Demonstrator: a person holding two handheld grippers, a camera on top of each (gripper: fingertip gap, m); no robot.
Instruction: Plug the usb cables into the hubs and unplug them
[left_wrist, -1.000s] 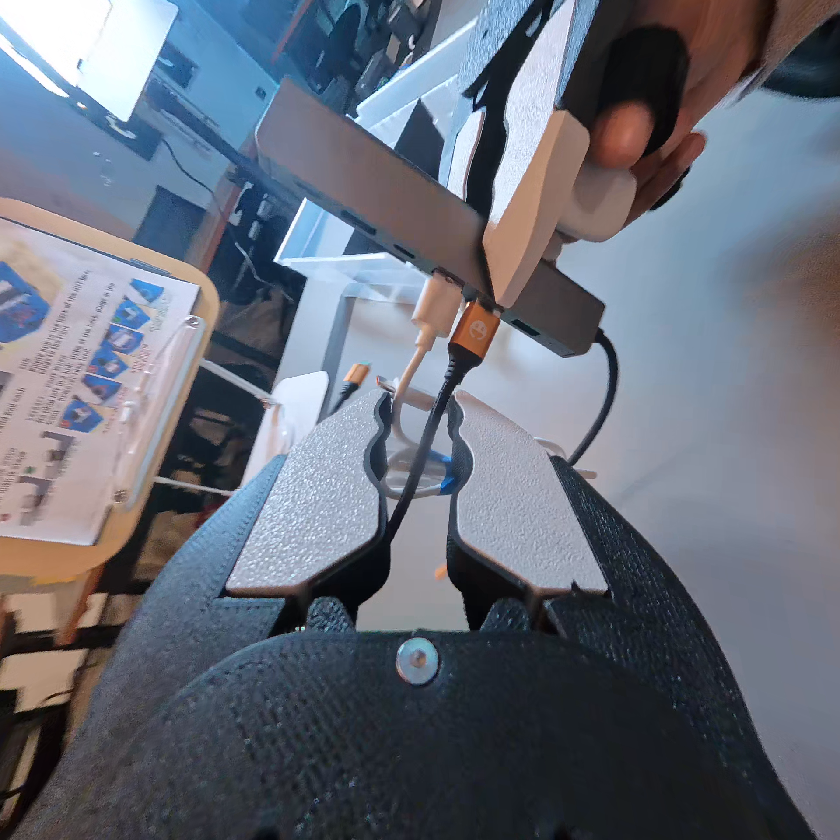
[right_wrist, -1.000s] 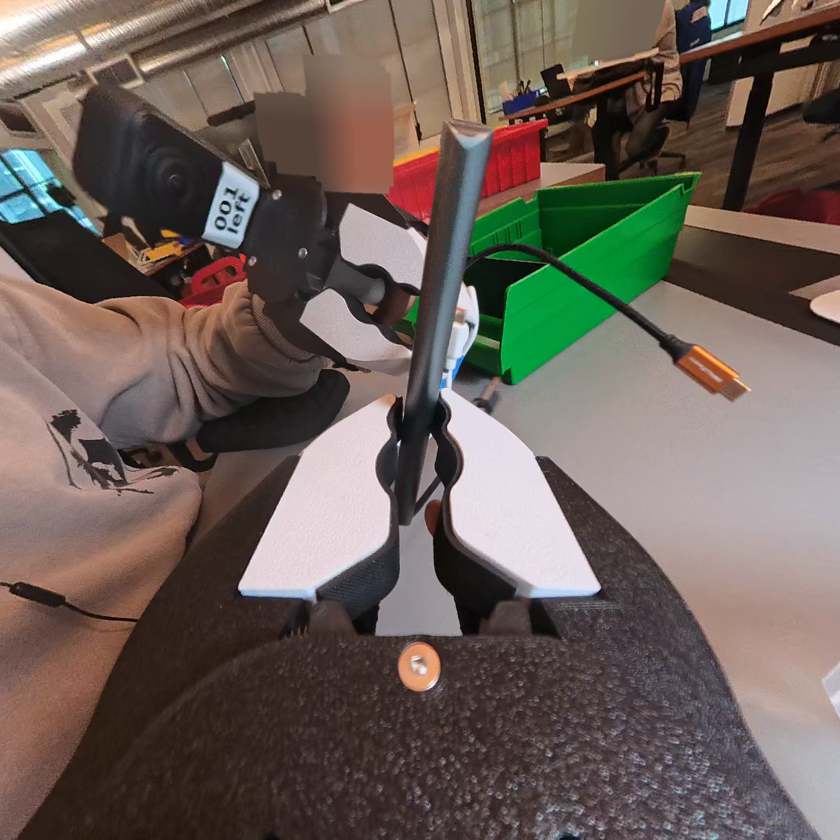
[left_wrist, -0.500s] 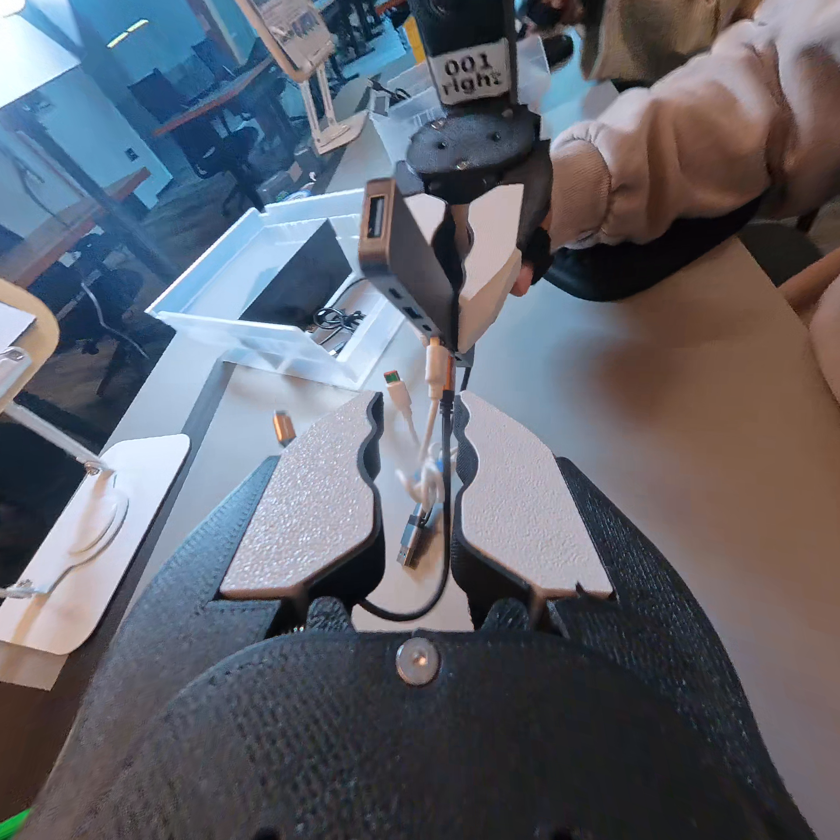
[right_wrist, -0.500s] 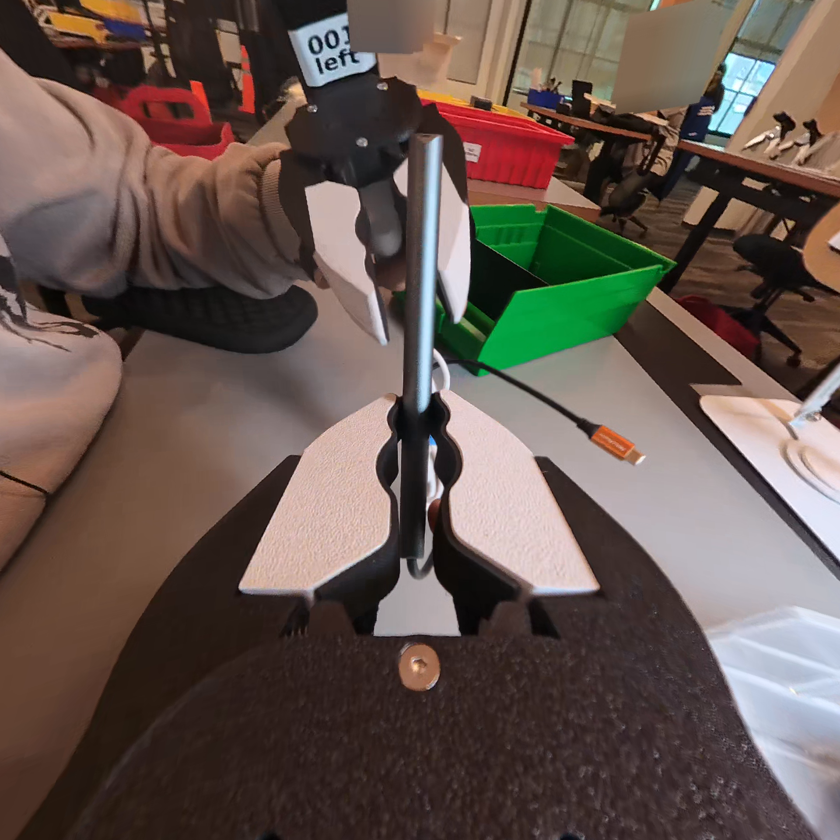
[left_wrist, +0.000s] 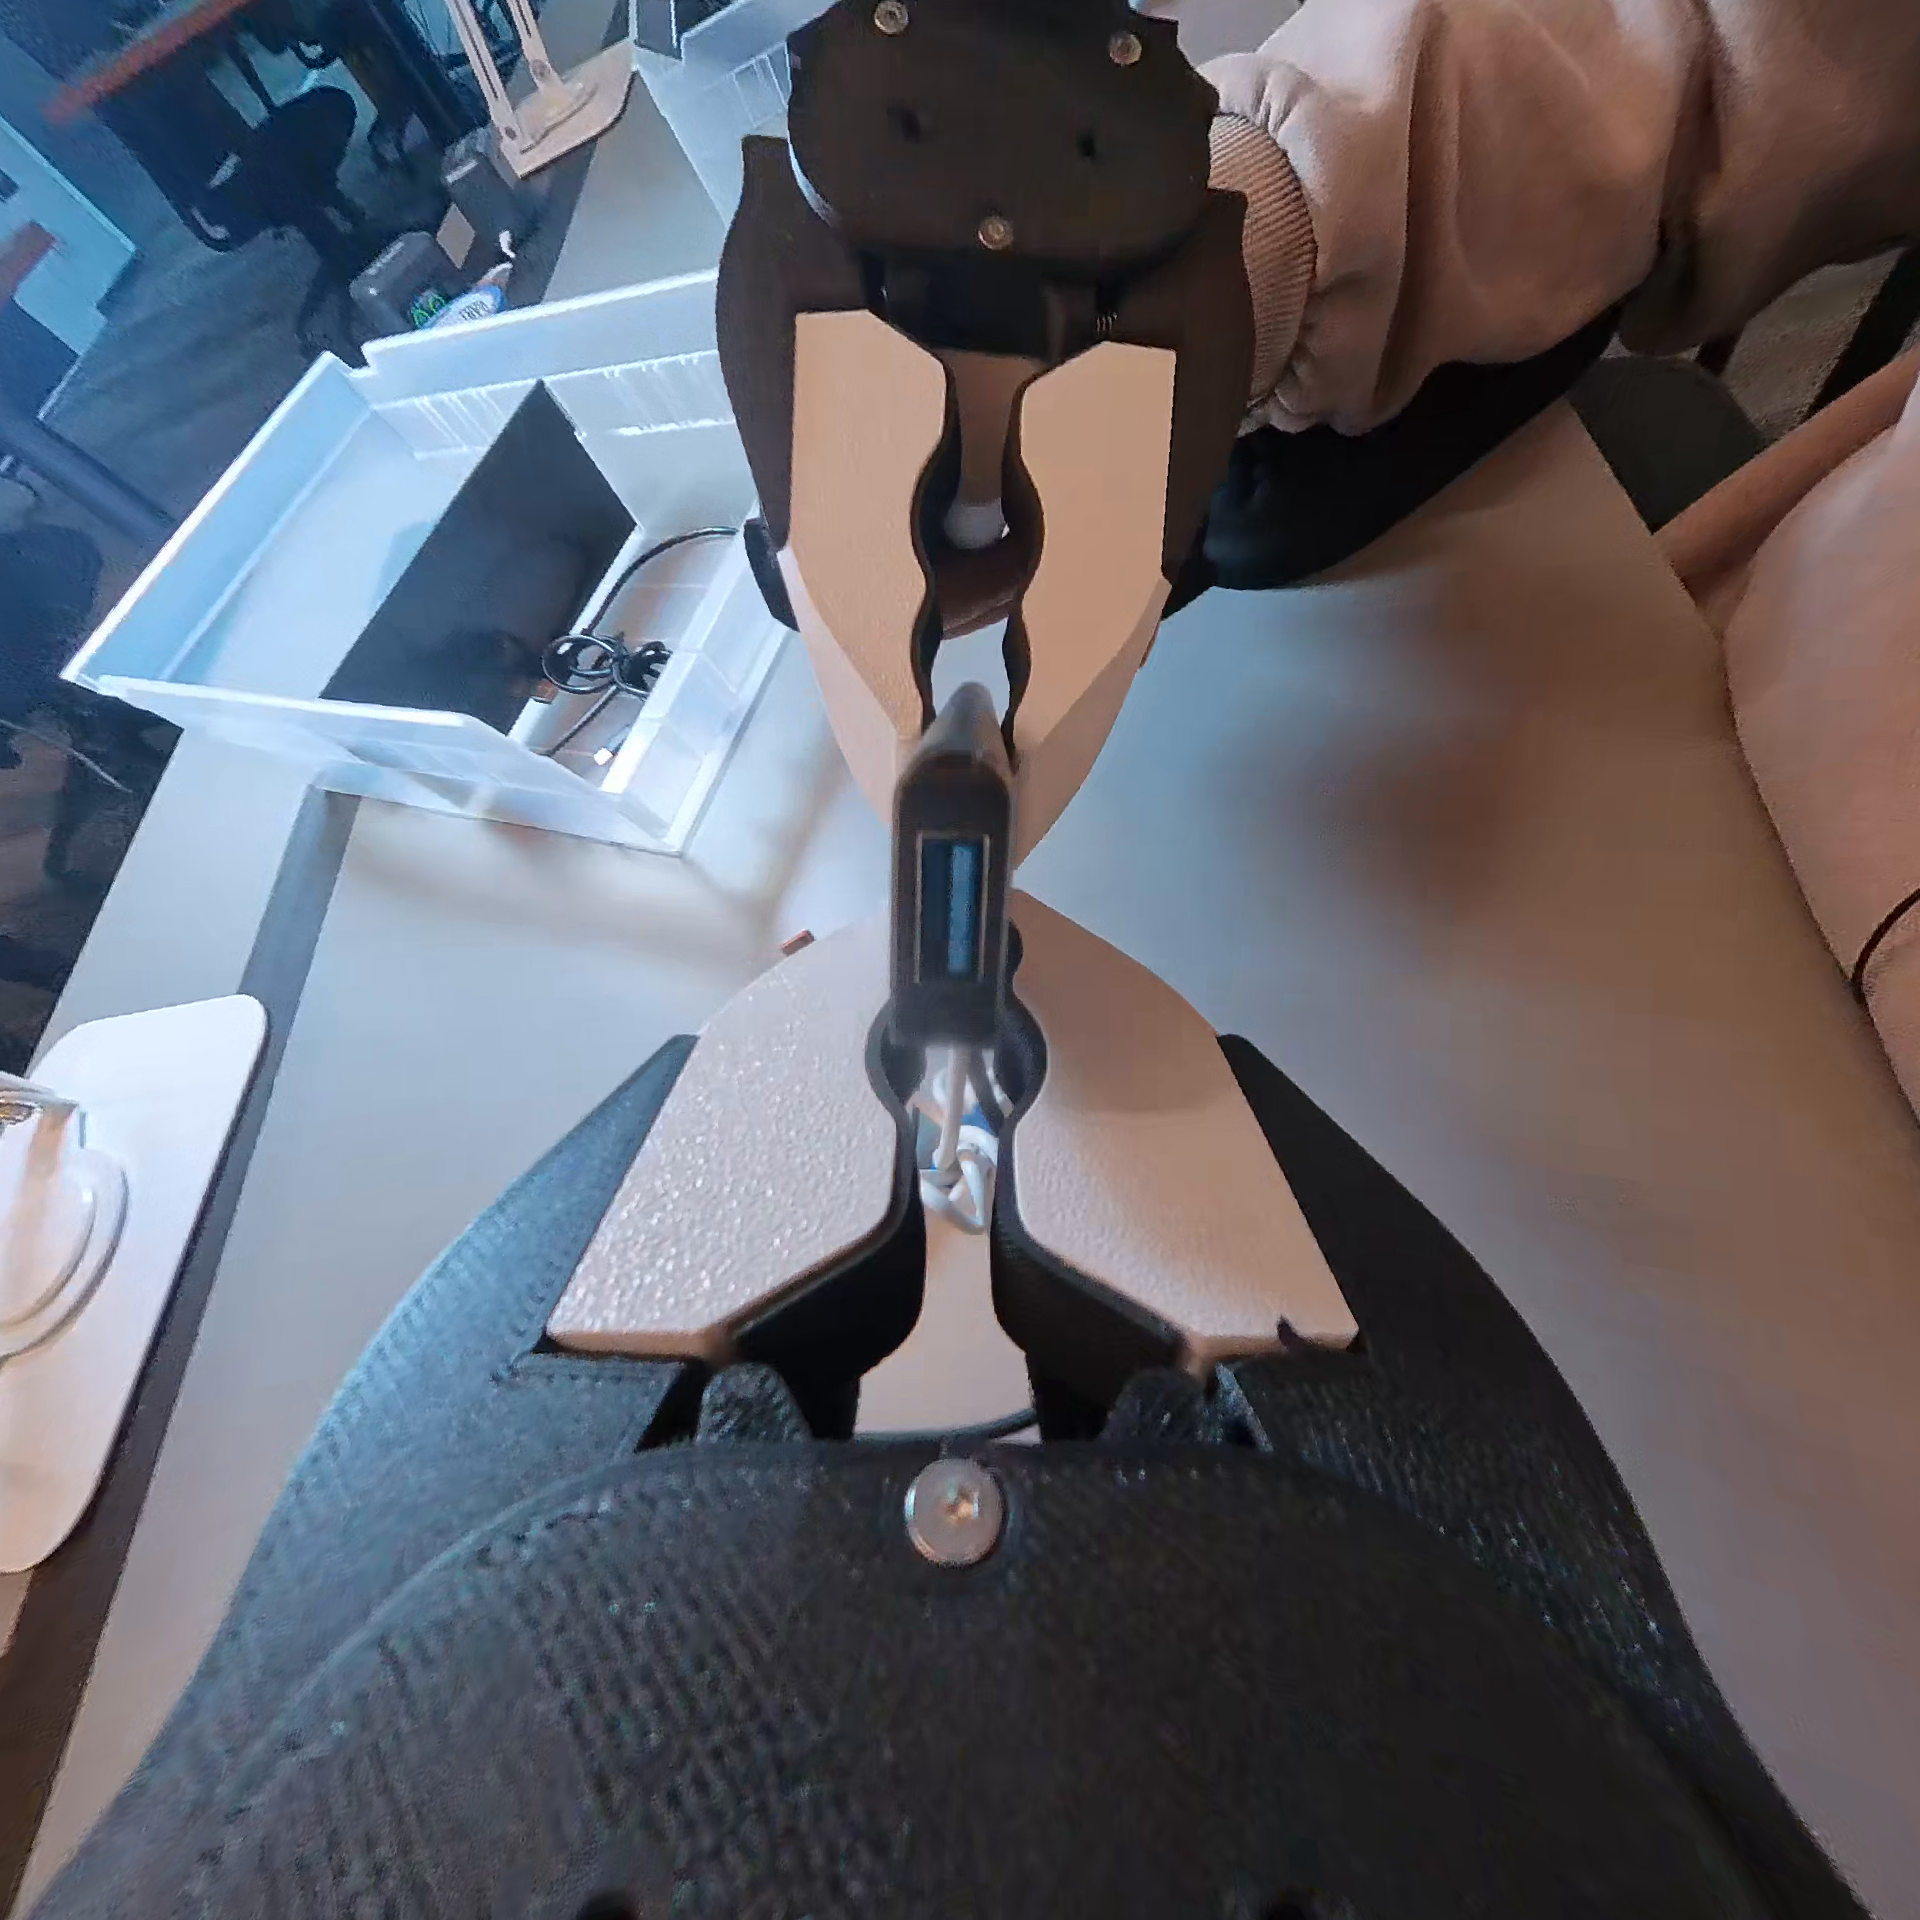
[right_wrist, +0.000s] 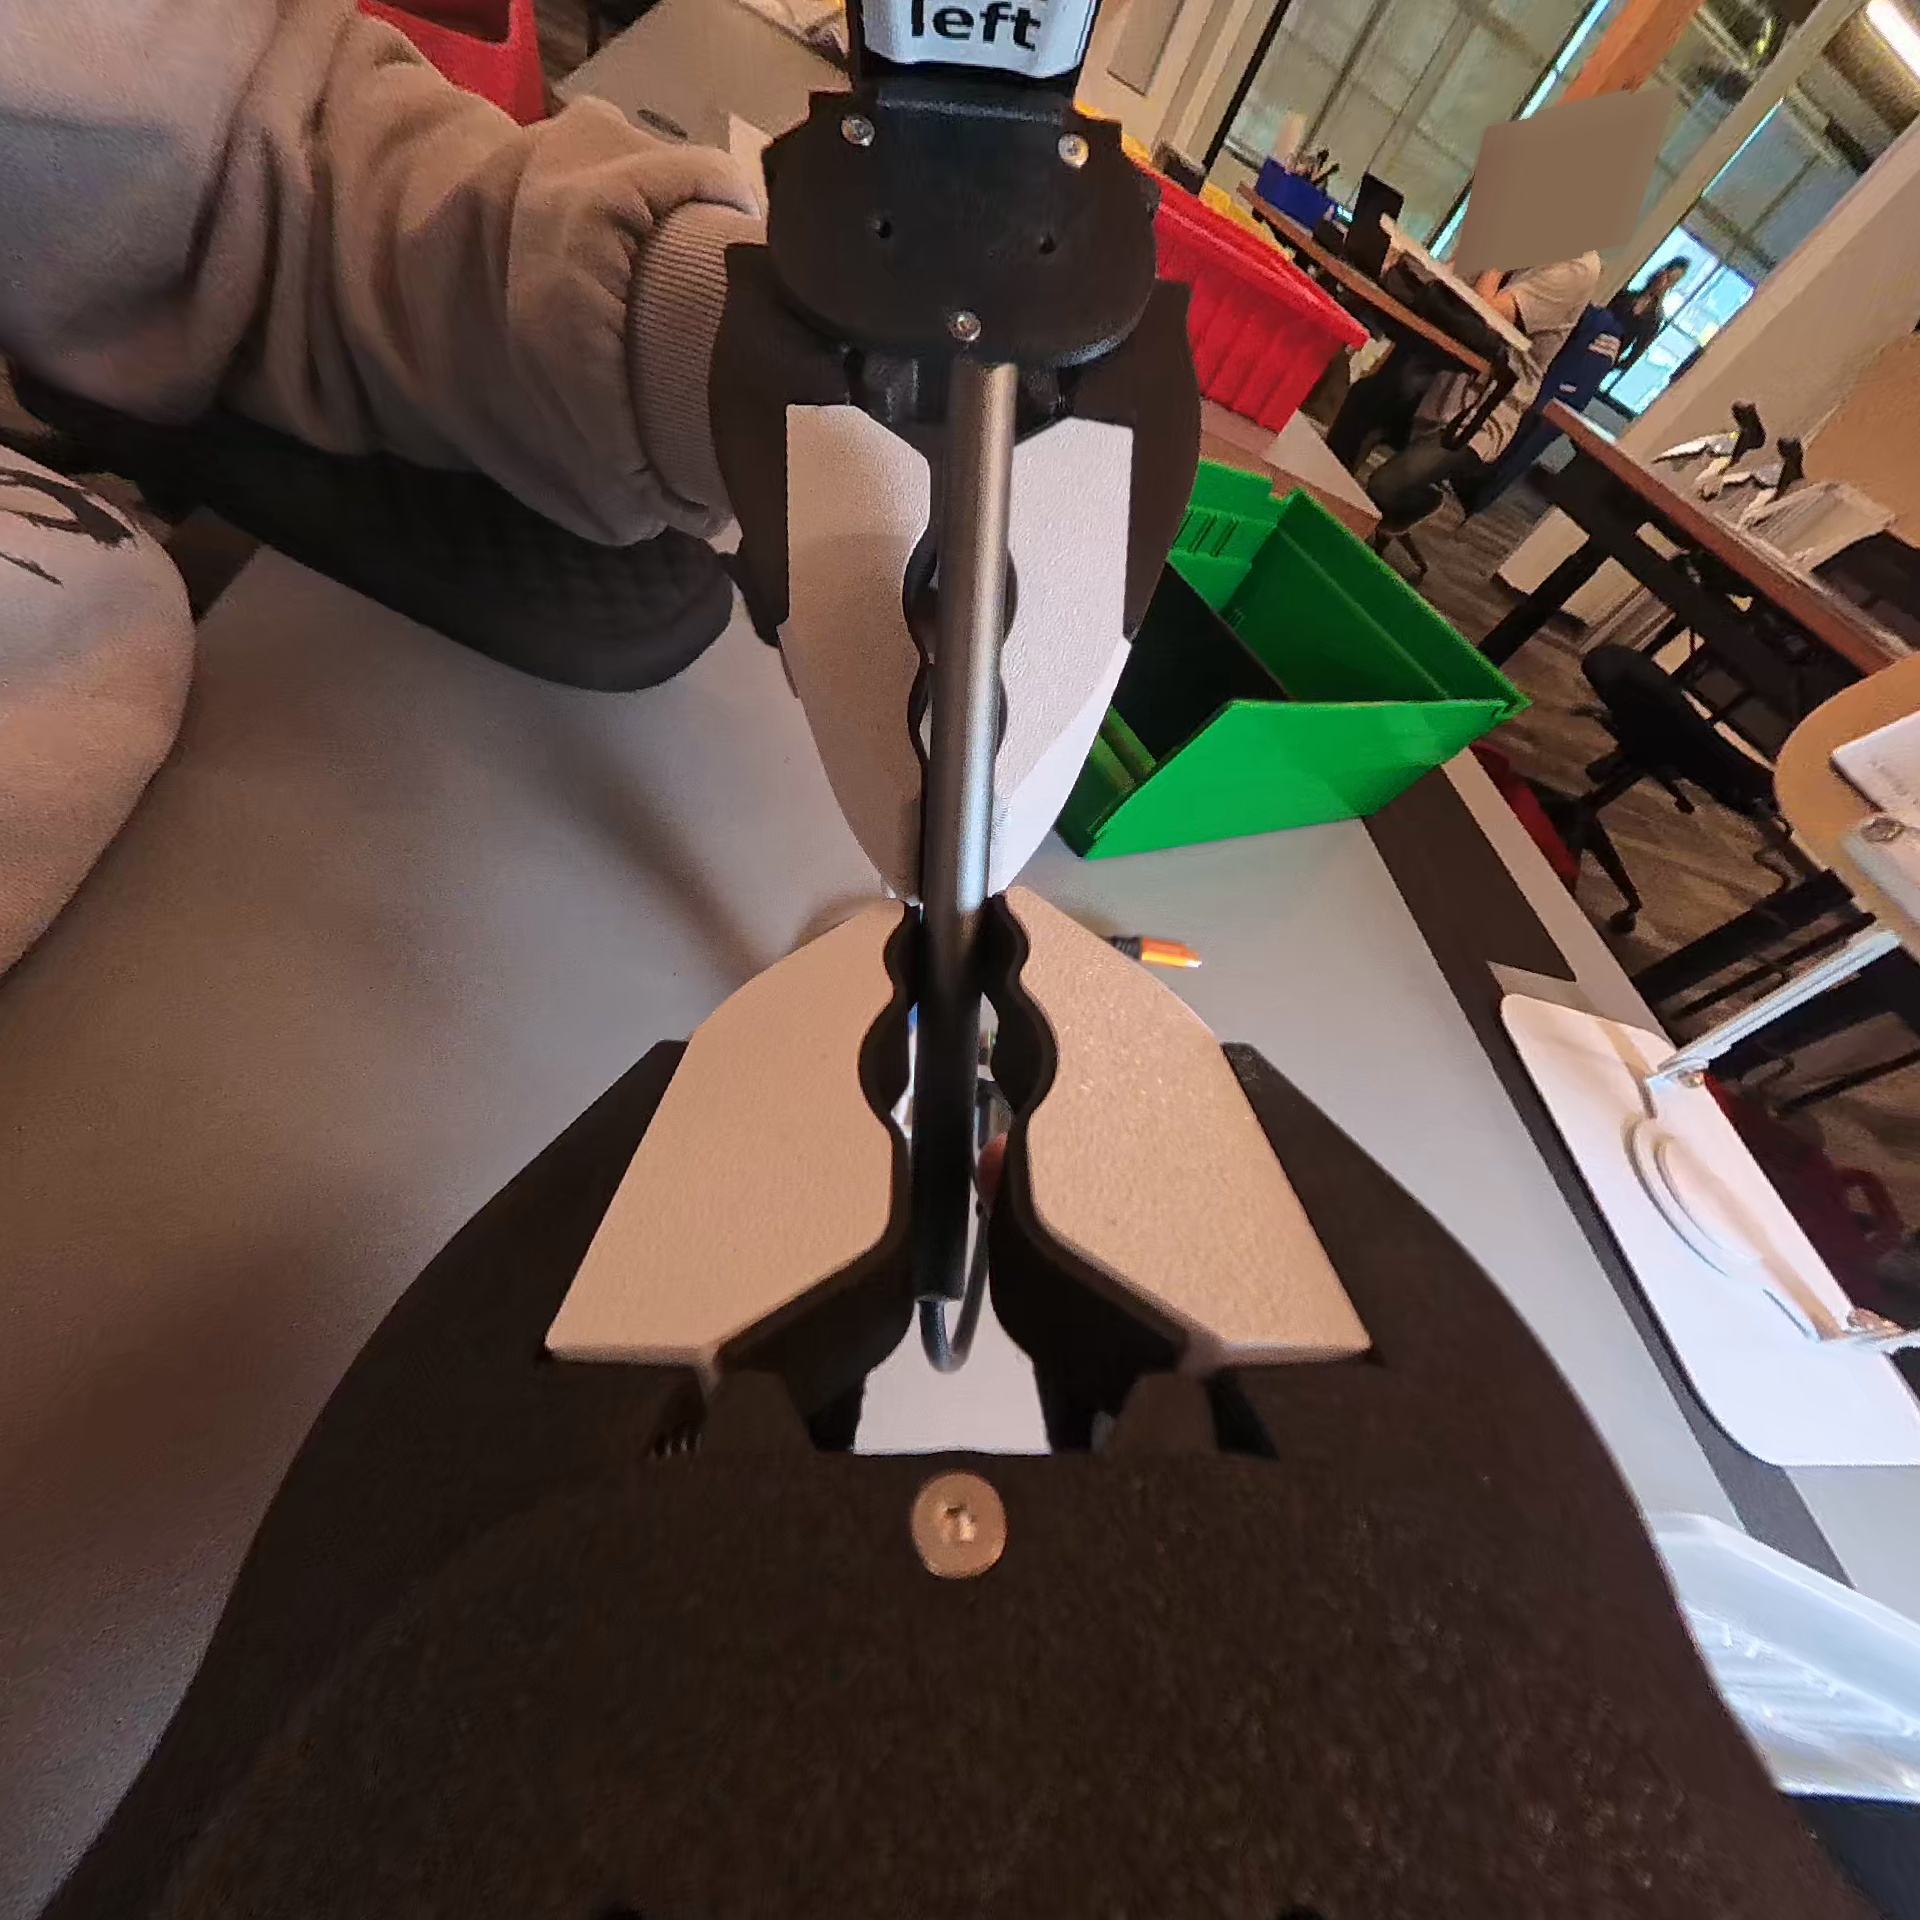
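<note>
A slim dark grey hub (right_wrist: 966, 623) stands lengthwise between my two grippers, which face each other tip to tip above the table. My right gripper (right_wrist: 951, 914) is shut on the hub. The hub's own black tail cable (right_wrist: 945, 1340) loops out behind the fingers. In the left wrist view the hub's near end (left_wrist: 951, 914) shows a blue port, and the right gripper (left_wrist: 966, 748) is beyond it. My left gripper (left_wrist: 951, 935) has its jaws nearly together around a white usb cable (left_wrist: 945, 1143) just under the hub's end. An orange plug (right_wrist: 1153, 951) lies loose on the table.
A white bin (left_wrist: 416, 582) holding black cables sits at the far left. A green bin (right_wrist: 1299, 727) and red bins (right_wrist: 1247, 281) stand beyond the grippers. A white stand base (right_wrist: 1714, 1195) is near the table edge and a clear plastic bag (right_wrist: 1818, 1662) lies close by. Both grippers' tips are close together, under 4 cm apart.
Both grippers have swung to face each other head-on, so the hub now points end-on at the left camera. The left jaws have narrowed around the cable. The black cable's orange plug now lies on the table.
</note>
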